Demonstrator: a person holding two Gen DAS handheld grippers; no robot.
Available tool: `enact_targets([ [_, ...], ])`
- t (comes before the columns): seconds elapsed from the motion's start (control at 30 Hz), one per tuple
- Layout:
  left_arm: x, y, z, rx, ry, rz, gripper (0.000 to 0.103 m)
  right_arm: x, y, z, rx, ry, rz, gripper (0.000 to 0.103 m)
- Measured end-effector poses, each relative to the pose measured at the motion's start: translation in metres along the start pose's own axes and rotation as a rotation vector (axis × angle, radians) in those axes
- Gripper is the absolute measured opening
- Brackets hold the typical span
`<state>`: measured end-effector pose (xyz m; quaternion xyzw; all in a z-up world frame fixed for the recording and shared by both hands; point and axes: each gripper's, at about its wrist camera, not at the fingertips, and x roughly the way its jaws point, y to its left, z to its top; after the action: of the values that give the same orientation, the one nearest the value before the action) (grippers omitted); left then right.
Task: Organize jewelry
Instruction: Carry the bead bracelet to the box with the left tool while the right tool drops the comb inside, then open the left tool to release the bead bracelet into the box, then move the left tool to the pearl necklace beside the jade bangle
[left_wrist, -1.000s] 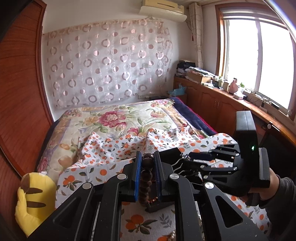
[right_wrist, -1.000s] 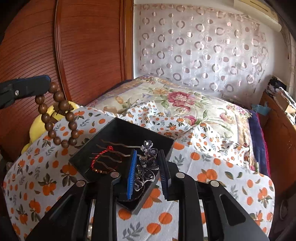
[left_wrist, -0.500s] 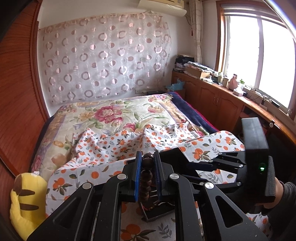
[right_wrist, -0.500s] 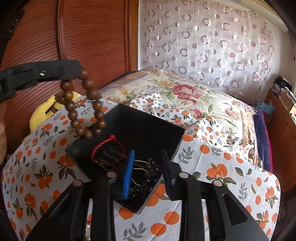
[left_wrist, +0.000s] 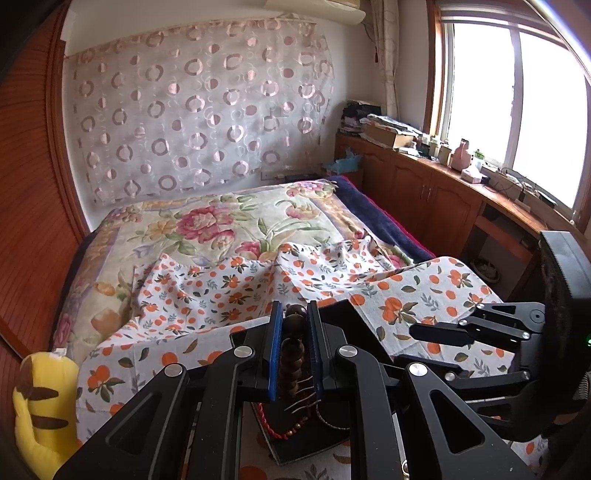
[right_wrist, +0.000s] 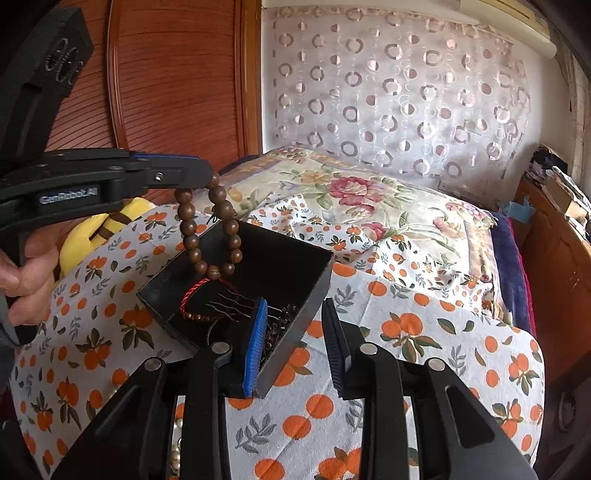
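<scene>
Right gripper (right_wrist: 295, 343), blue-padded black fingers, jaws wide apart with nothing gripped; its left pad sits at the near corner wall of the open black rectangular box (right_wrist: 310, 291), the other pad is outside over the cloth. A few pale pearl-like beads (right_wrist: 176, 448) lie on the cloth at the bottom edge, between the gripper's linkage arms. Box rests on the white cloth printed with oranges and leaves (right_wrist: 424, 325). Inside the box: red twisted-cord bracelet with small brown beads (right_wrist: 188, 299), thin dark wavy hairpins (right_wrist: 229, 304), a dark sparkly ornament (right_wrist: 280, 321) partly hidden by the pad. Left gripper (left_wrist: 294, 343) has its jaws nearly closed, pinching the brown wooden bead bracelet (right_wrist: 210, 232); the loop hangs free from the fingertips, its lowest beads over the box's far-left part, just above the red cord, can't tell if touching. In the left wrist view the beads run between the pads, with box contents visible below them. Bare hand (right_wrist: 22, 280) grips the left tool's handle. Beyond: yellow plush toy with brown stripes (left_wrist: 40, 406) at the left edge of the bed, floral quilt (left_wrist: 207, 229), sheer curtain with circle pattern (left_wrist: 199, 125) on the far wall.
</scene>
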<state>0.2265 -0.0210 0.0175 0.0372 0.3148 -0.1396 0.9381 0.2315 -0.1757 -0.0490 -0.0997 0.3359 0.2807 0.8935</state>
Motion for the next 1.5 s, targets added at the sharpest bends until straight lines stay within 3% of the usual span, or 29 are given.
enact_targets([
  [0.4,-0.001,-0.009,0.000,0.018,0.002,-0.006,0.013,-0.004,0.000,-0.007,0.009,-0.003,-0.002,0.033],
  [0.53,-0.011,-0.011,-0.002,0.017,-0.011,-0.003,0.025,-0.011,0.001,-0.013,0.014,-0.007,-0.009,0.033],
  [0.63,-0.022,-0.012,-0.009,0.009,-0.019,-0.005,0.028,-0.019,0.003,-0.020,0.022,-0.011,-0.012,0.033],
  [0.8,-0.044,-0.015,-0.031,0.001,-0.022,-0.009,0.033,-0.033,0.011,-0.034,0.039,-0.007,-0.013,0.033],
  [1.2,-0.074,-0.018,-0.093,-0.005,0.027,-0.003,0.035,-0.063,0.032,-0.081,0.090,0.021,-0.018,0.033],
  [1.27,-0.077,-0.018,-0.102,-0.008,0.029,-0.001,0.053,-0.068,0.036,-0.091,0.095,0.028,-0.022,0.033],
  [1.5,-0.083,-0.009,-0.135,-0.041,0.054,-0.003,0.075,-0.078,0.047,-0.124,0.105,0.069,-0.016,0.033],
])
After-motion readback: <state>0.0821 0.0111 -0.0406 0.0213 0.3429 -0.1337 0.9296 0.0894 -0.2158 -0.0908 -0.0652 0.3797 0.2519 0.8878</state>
